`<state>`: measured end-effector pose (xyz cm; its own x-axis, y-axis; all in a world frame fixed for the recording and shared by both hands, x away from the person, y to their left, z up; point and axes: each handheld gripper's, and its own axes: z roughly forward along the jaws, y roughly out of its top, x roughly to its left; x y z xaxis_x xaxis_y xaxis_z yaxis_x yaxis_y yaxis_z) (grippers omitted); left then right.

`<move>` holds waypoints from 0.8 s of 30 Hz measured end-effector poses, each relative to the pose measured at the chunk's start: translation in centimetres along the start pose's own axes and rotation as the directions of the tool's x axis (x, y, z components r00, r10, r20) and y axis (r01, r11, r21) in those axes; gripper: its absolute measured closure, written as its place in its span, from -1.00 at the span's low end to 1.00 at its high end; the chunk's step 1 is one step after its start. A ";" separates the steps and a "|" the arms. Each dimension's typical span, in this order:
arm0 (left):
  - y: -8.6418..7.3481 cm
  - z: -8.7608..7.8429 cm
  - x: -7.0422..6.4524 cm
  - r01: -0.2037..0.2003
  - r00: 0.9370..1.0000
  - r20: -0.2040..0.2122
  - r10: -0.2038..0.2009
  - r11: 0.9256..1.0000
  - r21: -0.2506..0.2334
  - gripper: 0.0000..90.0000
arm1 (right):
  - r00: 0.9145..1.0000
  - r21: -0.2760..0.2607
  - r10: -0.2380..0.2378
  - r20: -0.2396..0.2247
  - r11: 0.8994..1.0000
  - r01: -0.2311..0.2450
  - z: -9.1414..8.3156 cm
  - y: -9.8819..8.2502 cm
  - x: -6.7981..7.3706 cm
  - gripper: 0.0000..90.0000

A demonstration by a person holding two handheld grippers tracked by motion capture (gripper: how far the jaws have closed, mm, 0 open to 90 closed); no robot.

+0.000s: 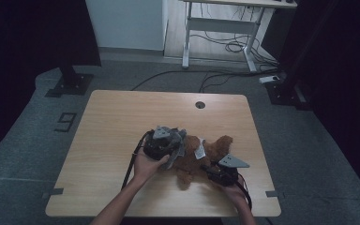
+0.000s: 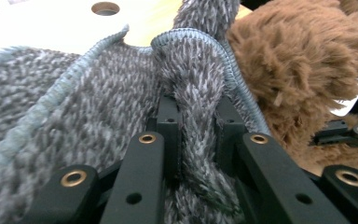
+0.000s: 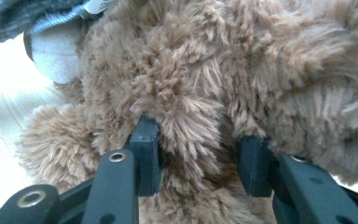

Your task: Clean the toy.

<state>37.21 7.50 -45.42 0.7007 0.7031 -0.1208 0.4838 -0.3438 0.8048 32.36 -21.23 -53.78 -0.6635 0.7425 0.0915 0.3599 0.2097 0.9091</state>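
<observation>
A brown plush toy [image 1: 201, 159] lies on the wooden table [image 1: 122, 117] near its front edge. A grey knitted garment [image 1: 177, 146] with a blue-grey edge covers its left side. My left gripper [image 1: 168, 143] is shut on a fold of that garment [image 2: 193, 112], the knit bunched between the two black jaws, with brown fur [image 2: 303, 74] just to the right. My right gripper [image 1: 212, 169] is shut on a tuft of the plush toy [image 3: 191, 116], its jaws sunk into the fur. A white tag [image 1: 199, 151] sticks up from the toy.
A round cable hole [image 1: 200, 104] sits in the table's far edge. Behind the table stand a white desk frame [image 1: 220, 28] with loose cables on the floor and a black stand base [image 1: 70, 83] at the left. Bare tabletop lies to the left and far side.
</observation>
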 end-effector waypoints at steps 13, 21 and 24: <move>-2.9 -3.8 4.9 0.077 0.991 -0.111 -0.079 0.997 -0.021 0.71 | 1.000 -0.003 0.010 -0.003 1.000 -0.010 0.0 0.0 -0.2 0.25; -4.6 -5.0 6.8 0.127 0.983 -0.137 -0.122 0.992 0.026 0.70 | 1.000 -0.004 0.018 -0.004 1.000 -0.018 0.0 -0.1 -0.2 0.25; -3.3 -5.7 6.1 0.096 0.986 -0.135 -0.095 0.995 0.003 0.70 | 1.000 -0.006 0.018 -0.007 1.000 -0.018 0.0 -0.1 -0.3 0.25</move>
<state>36.85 16.49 -45.51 0.5746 0.8099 -0.1176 0.5507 -0.2763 0.7877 32.52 -21.46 -53.93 -0.6618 0.7415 0.1108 0.3677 0.1922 0.9098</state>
